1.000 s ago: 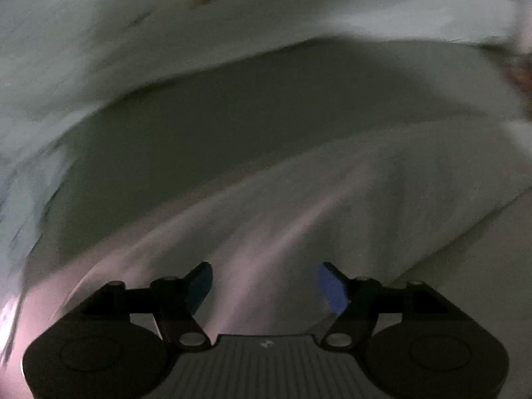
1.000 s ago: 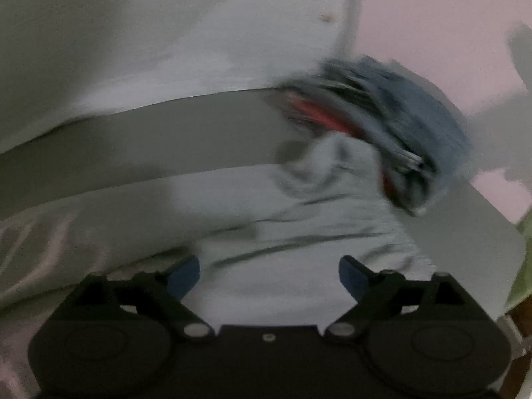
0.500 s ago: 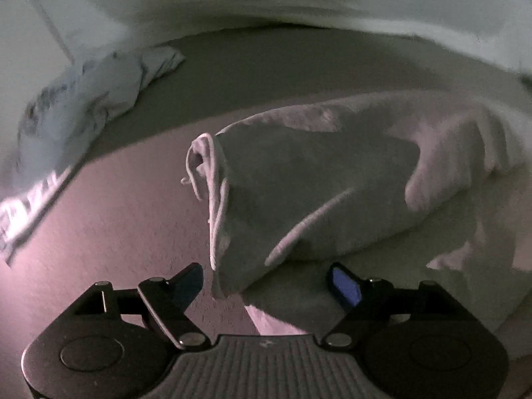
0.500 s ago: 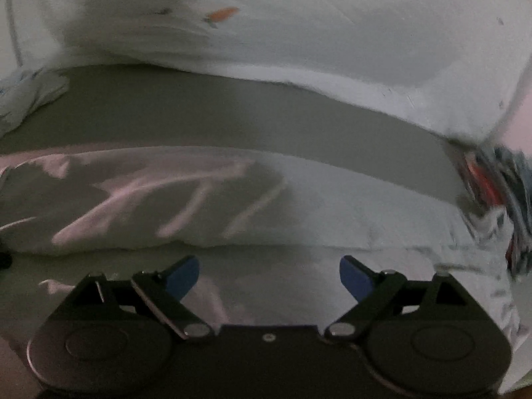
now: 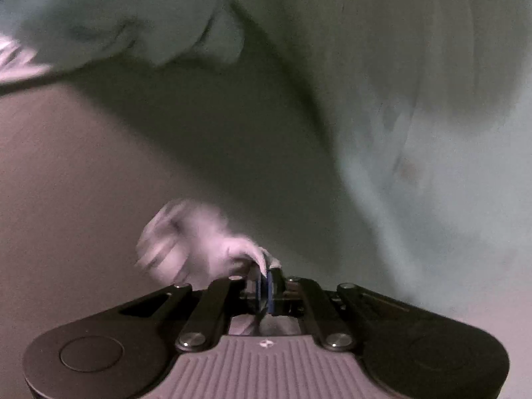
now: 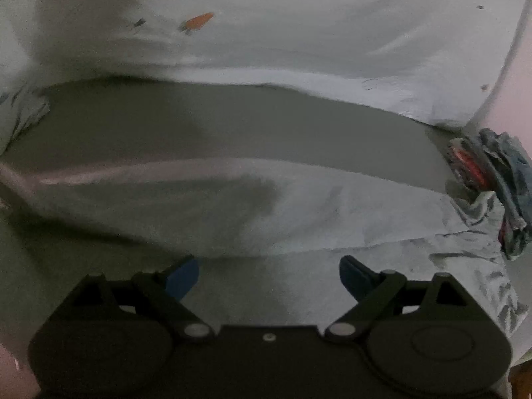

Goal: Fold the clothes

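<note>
Since the earlier frame your left gripper [image 5: 267,287] has swept off the rolled pale garment and its jaws have just been closing; they now stand pressed together, pinching a bunched corner of that pale cloth [image 5: 196,242], which trails up and to the left of the fingertips. You hold it by the corner, I judge, so the rest can be drawn flat for a fold. Your right gripper [image 6: 268,274] has settled, jaws spread wide and touching nothing, with the long fold of the pale garment [image 6: 232,206] lying just ahead of it across the bed [image 6: 216,123]. It looks poised to take the opposite edge. A crumpled blue and red garment [image 6: 492,179] sits far to its right, and a printed sheet [image 6: 266,33] rises beyond.
</note>
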Demonstrator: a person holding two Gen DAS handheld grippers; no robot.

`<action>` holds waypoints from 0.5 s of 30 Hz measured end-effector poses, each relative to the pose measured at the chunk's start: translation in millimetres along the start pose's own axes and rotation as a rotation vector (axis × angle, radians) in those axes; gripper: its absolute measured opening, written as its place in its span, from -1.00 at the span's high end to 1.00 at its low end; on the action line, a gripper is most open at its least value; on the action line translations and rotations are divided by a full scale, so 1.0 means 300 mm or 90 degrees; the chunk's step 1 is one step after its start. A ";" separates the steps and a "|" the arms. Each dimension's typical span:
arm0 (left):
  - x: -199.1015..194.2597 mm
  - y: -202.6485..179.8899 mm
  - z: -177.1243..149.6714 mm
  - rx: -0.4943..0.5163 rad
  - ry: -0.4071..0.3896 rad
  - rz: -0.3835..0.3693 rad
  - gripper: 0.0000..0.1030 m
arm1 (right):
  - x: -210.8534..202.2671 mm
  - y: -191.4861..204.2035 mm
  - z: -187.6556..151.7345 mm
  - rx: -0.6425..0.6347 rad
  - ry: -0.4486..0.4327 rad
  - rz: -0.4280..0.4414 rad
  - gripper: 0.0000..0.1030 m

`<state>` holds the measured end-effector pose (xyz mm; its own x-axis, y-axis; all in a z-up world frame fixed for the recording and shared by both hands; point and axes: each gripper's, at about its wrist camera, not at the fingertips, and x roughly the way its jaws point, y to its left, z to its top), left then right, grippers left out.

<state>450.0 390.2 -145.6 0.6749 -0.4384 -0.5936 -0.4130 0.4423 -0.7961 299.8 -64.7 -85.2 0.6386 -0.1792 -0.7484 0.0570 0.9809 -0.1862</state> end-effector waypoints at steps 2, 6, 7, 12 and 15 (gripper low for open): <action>0.052 -0.056 0.141 -0.065 -0.037 -0.027 0.95 | 0.002 -0.022 0.021 0.020 -0.011 -0.010 -0.79; 0.199 -0.131 0.380 -0.126 -0.086 -0.023 0.94 | 0.039 -0.092 0.049 0.090 -0.004 -0.028 -0.80; 0.254 -0.133 0.427 -0.143 -0.081 -0.012 0.93 | 0.055 -0.110 0.054 0.105 0.002 -0.033 -0.80; 0.420 -0.107 0.486 -0.124 -0.022 0.073 0.67 | 0.158 -0.170 0.070 0.153 0.041 -0.041 -0.79; 0.394 -0.091 0.421 -0.049 -0.067 0.097 0.14 | 0.198 -0.197 0.075 0.147 0.051 -0.049 -0.79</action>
<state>618.3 425.2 -179.0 0.6601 -0.2845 -0.6952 -0.5579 0.4340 -0.7074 351.6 -131.5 -104.5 0.5632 -0.2499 -0.7876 0.2825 0.9540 -0.1007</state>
